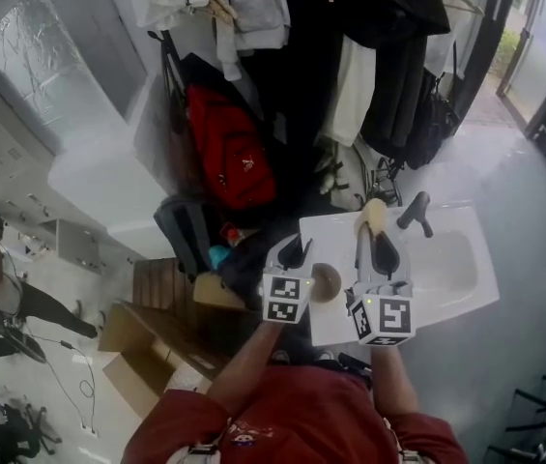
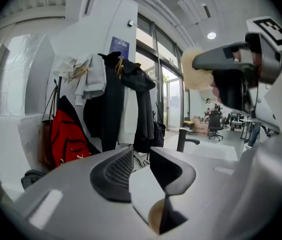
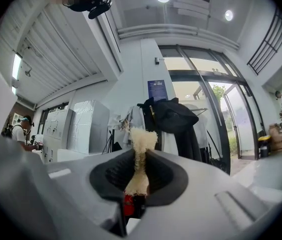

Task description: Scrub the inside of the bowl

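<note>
Ideally the left gripper (image 2: 141,159), jaws parted and empty, had to steady the bowl (image 2: 154,219) below them while the right gripper (image 3: 140,176) pinched a sponge (image 3: 141,144).

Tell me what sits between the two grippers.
In the head view, the small brown bowl sits on the white counter between the left gripper and the right gripper, which clamps a cream scrubber.

Bowl (image 1: 326,281) on counter (image 1: 330,232), left of basin (image 1: 456,264). Faucet (image 1: 416,211) behind basin. Left gripper (image 1: 293,251) just left of bowl, right gripper (image 1: 383,249) right of it, sponge (image 1: 374,217) between its jaws. Backpack (image 1: 229,148), coats (image 1: 388,56) behind counter. Boxes (image 1: 142,351) far left.
</note>
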Action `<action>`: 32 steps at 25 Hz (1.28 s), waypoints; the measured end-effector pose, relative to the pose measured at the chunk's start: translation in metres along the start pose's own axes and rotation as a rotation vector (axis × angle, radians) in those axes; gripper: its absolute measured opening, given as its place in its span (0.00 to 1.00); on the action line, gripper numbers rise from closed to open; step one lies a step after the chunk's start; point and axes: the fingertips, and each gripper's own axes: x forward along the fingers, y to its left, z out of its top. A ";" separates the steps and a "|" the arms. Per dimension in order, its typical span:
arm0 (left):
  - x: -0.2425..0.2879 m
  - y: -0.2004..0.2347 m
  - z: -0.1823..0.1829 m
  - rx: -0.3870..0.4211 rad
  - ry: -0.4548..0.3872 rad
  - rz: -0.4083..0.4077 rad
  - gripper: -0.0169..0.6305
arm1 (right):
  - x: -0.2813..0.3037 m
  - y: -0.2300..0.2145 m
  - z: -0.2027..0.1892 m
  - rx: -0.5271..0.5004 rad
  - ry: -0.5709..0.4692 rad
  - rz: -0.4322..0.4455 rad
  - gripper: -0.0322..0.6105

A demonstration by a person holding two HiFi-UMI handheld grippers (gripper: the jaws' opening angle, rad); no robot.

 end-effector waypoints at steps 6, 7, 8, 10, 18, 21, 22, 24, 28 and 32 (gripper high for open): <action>0.012 -0.001 -0.054 -0.030 0.152 -0.008 0.25 | -0.004 -0.005 -0.005 -0.003 0.012 -0.008 0.13; 0.014 -0.001 -0.064 -0.037 0.182 -0.008 0.25 | -0.004 -0.006 -0.005 -0.003 0.013 -0.010 0.13; 0.016 -0.001 -0.075 -0.046 0.212 -0.010 0.26 | -0.005 -0.007 -0.005 -0.002 0.014 -0.013 0.13; 0.019 -0.002 -0.095 -0.066 0.269 -0.021 0.27 | -0.006 -0.009 -0.006 -0.003 0.016 -0.017 0.13; 0.020 -0.013 -0.152 -0.125 0.422 -0.063 0.30 | -0.010 -0.013 -0.009 -0.013 0.030 -0.032 0.13; 0.019 -0.015 -0.162 -0.146 0.450 -0.068 0.30 | -0.010 -0.015 -0.010 -0.017 0.035 -0.037 0.13; 0.020 -0.016 -0.165 -0.153 0.458 -0.072 0.30 | -0.010 -0.016 -0.011 -0.018 0.037 -0.038 0.13; 0.019 -0.018 -0.175 -0.173 0.474 -0.075 0.30 | -0.011 -0.017 -0.013 -0.018 0.041 -0.041 0.13; 0.017 -0.021 -0.184 -0.219 0.490 -0.078 0.28 | -0.012 -0.016 -0.015 -0.020 0.045 -0.044 0.13; 0.016 -0.023 -0.188 -0.231 0.499 -0.081 0.23 | -0.012 -0.017 -0.016 -0.026 0.048 -0.047 0.13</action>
